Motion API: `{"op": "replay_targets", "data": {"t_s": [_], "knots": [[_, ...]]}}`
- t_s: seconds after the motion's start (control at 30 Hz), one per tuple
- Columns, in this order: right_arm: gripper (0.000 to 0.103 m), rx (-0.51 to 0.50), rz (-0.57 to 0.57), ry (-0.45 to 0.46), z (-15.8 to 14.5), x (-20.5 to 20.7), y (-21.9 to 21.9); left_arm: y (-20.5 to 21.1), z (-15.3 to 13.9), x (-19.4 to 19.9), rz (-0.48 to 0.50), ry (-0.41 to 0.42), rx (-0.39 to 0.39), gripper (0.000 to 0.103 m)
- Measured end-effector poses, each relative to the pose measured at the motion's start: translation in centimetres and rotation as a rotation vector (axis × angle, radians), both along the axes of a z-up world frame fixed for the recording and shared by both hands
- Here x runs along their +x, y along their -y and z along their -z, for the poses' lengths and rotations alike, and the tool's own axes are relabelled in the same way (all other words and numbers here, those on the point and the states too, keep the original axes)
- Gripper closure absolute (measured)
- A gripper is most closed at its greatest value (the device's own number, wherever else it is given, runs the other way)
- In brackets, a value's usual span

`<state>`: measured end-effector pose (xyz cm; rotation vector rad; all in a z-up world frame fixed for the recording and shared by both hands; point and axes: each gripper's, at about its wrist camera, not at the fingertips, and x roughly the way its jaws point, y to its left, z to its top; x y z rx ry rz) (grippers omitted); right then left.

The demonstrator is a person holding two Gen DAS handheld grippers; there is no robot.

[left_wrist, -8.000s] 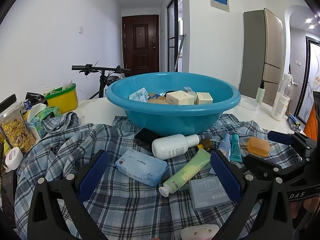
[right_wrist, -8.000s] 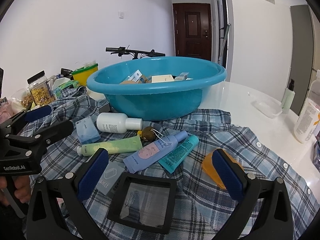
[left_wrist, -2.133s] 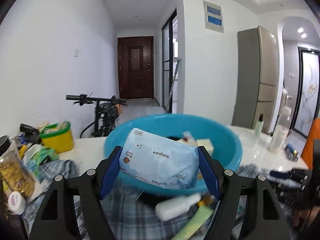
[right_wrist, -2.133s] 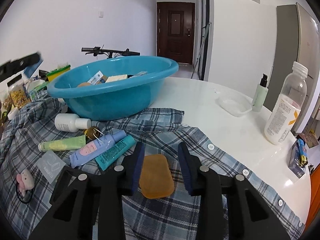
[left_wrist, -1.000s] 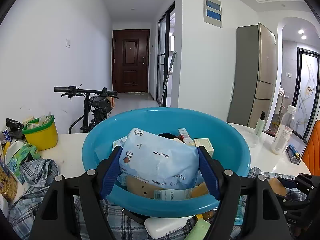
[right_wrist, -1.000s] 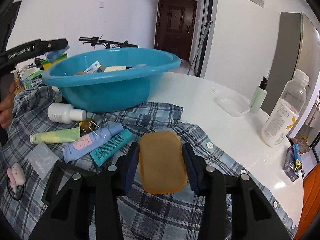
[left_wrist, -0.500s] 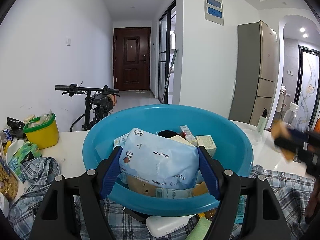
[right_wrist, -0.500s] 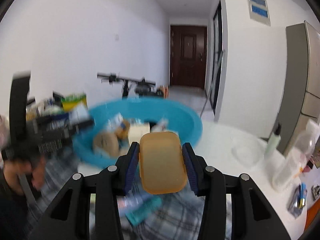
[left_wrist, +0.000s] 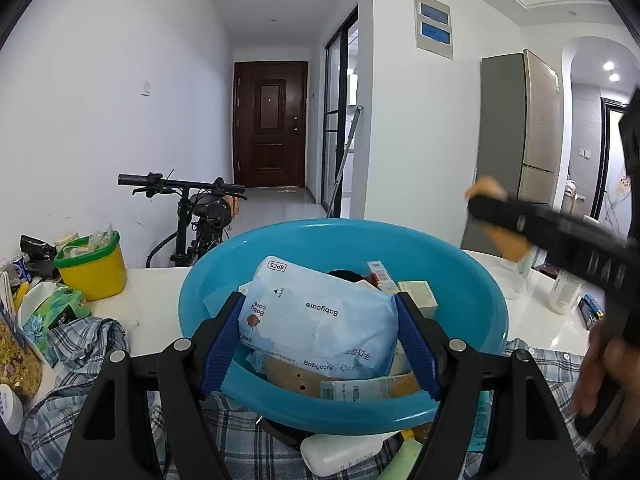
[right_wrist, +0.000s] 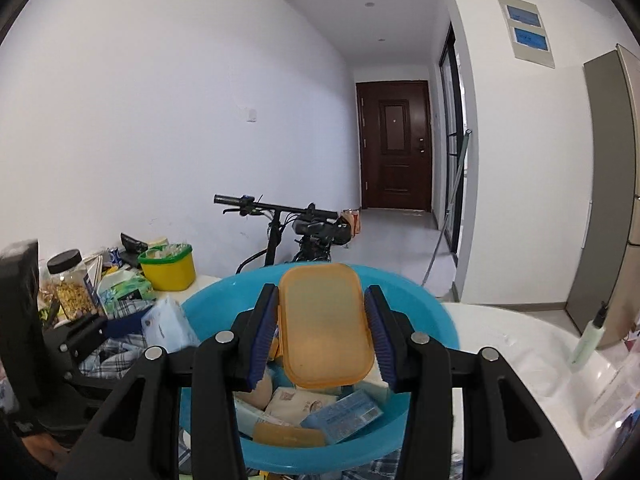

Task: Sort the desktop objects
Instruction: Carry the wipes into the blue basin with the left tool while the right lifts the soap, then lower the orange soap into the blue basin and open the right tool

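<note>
The right hand-held gripper (right_wrist: 324, 330) has been lifting the orange soap box (right_wrist: 325, 326) over the blue basin (right_wrist: 436, 324); the left hand-held gripper (left_wrist: 318, 326) is squeezing the wipes pack (left_wrist: 316, 316) there too.

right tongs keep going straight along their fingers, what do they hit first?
Likely the boxes and packets piled in the blue basin. The right tongs, shut on the orange case, point slightly down over it. Depth is unclear; they might carry to the far rim.

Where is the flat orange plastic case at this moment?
In the right wrist view, the flat orange plastic case is held between the pads of the right gripper, above the blue plastic basin.
</note>
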<state>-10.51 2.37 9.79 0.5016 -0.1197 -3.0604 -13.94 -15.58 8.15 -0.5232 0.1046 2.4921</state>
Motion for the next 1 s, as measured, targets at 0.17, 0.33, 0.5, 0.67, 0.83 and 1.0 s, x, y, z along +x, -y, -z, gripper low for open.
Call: {"op": "replay_targets", "data": {"t_s": [0.17, 0.33, 0.5, 0.67, 0.83, 1.0], "knots": [[0.06, 0.024, 0.001, 0.04, 1.7, -0.8, 0.8, -0.2, 0.4, -0.3, -0.012, 0.001, -0.011, 0.027], [0.06, 0.043, 0.012, 0.032, 1.9, -0.9, 1.2, -0.1, 0.6, -0.6, -0.021, -0.001, -0.015, 0.027], [0.06, 0.042, 0.022, 0.045, 2.3, -1.0, 0.7, 0.2, 0.5, -0.7, -0.028, -0.003, 0.0, 0.027], [0.06, 0.056, 0.02, 0.05, 2.5, -1.1, 1.0, 0.3, 0.5, -0.9, -0.036, -0.001, 0.001, 0.027], [0.06, 0.072, 0.014, 0.045, 2.5, -0.9, 1.3, 0.3, 0.6, -0.8, -0.045, -0.007, -0.002, 0.027], [0.06, 0.071, 0.015, 0.041, 2.3, -0.8, 1.2, 0.2, 0.6, -0.8, -0.043, -0.007, -0.005, 0.027]]}}
